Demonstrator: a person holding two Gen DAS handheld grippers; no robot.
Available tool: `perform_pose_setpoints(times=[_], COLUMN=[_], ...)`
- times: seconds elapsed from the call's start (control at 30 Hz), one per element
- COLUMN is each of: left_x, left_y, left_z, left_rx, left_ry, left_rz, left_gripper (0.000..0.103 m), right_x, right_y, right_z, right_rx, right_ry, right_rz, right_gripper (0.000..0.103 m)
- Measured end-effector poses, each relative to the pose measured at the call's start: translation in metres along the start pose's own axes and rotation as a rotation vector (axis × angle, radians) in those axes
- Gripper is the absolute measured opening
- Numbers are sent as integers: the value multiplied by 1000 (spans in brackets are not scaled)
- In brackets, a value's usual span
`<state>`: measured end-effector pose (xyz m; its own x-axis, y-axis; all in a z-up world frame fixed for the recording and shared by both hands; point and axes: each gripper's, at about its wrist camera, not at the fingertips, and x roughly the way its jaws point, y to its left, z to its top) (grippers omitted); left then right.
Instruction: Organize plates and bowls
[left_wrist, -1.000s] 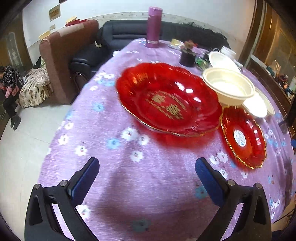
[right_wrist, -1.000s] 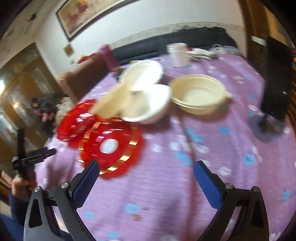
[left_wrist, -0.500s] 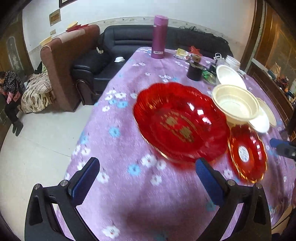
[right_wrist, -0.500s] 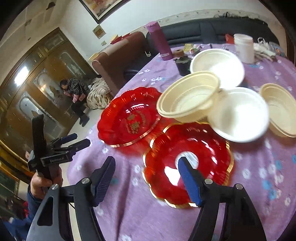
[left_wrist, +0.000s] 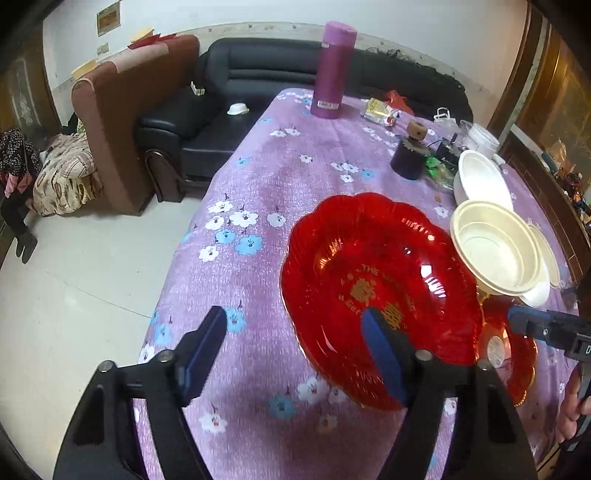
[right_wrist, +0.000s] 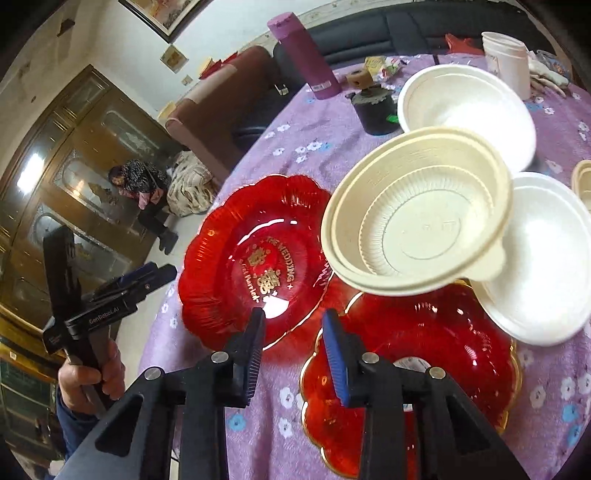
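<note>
Over on the far left, a person (left_wrist: 16, 177) in dark patterned clothes is seen sitting low by the wall, next to a brown armchair (left_wrist: 125, 122) and a black leather sofa (left_wrist: 229, 99).

The left tongs (left_wrist: 295, 343) are held over the near left edge of the desk (left_wrist: 277, 184), which is covered by a purple flowered cloth. The jaws are closing, but nothing is pinched: only cloth is seen under the left pad, while the right pad hangs above the near rim of the large red plate (left_wrist: 373, 280). From the right wrist view the left tongs (right_wrist: 155, 275) can be spotted at the left, gripped by a hand (right_wrist: 90, 376).

The large red plate (right_wrist: 255, 258), scalloped and printed with gold lettering, sits toward the near middle of the desk. Just to its right lies a smaller red gold-rimmed plate (right_wrist: 413, 354), nearest of all the dishes.

The right tongs (right_wrist: 293, 343) are closing too, fairly narrow already, with nothing gripped; the gap sits over the spot where the two red plates meet, and contact can't be told.

A cream plastic bowl (right_wrist: 417, 214) is tilted, its edge overlapping both red plates. A white foam bowl (right_wrist: 546, 258) is touching it on the right, and another white bowl (right_wrist: 465, 107) is placed farther back.

Toward the far end, a purple flask (left_wrist: 332, 70) is standing upright, with a dark round pot (left_wrist: 406, 158) and a white tub (right_wrist: 506, 51) further right.
</note>
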<state>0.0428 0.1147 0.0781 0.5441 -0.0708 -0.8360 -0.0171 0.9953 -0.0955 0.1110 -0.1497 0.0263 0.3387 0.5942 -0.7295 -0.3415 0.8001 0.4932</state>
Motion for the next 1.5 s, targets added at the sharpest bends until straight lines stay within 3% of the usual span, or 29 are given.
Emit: perform_pose_setpoints(times=[0.07,0.4,0.47,0.53,0.87,0.97,1.03,1.5], left_x=[7,36,42,48,55,55,54,22], left_y=[1,0,-1,-1,-2,-4,-6,-3], left_z=[4,14,15,16,15,14,13,-19], left_rx=[-5,-10,-12,-17,-19,-5,2,10], left_ry=[10,39,49,58,62,58,54,27], left_rz=[-10,-13,-28,-25,-23,-12,-9,9], left_gripper=[60,44,32,28,28,28,28,28], right_x=[5,27,30,35,54,59,61,60], right_y=[-1,-10,-11,-12,-6,-10,-11,6], right_z=[2,9,10,11,16,16,15,7], right_rx=[14,32,23,26,-14,15,24,-14], right_ry=[7,21,16,22,24,38,38,46], right_rz=[-3,-64,-80,-69,-141,-109,-93,-87], right_gripper=[35,26,26,26,26,26,18,18])
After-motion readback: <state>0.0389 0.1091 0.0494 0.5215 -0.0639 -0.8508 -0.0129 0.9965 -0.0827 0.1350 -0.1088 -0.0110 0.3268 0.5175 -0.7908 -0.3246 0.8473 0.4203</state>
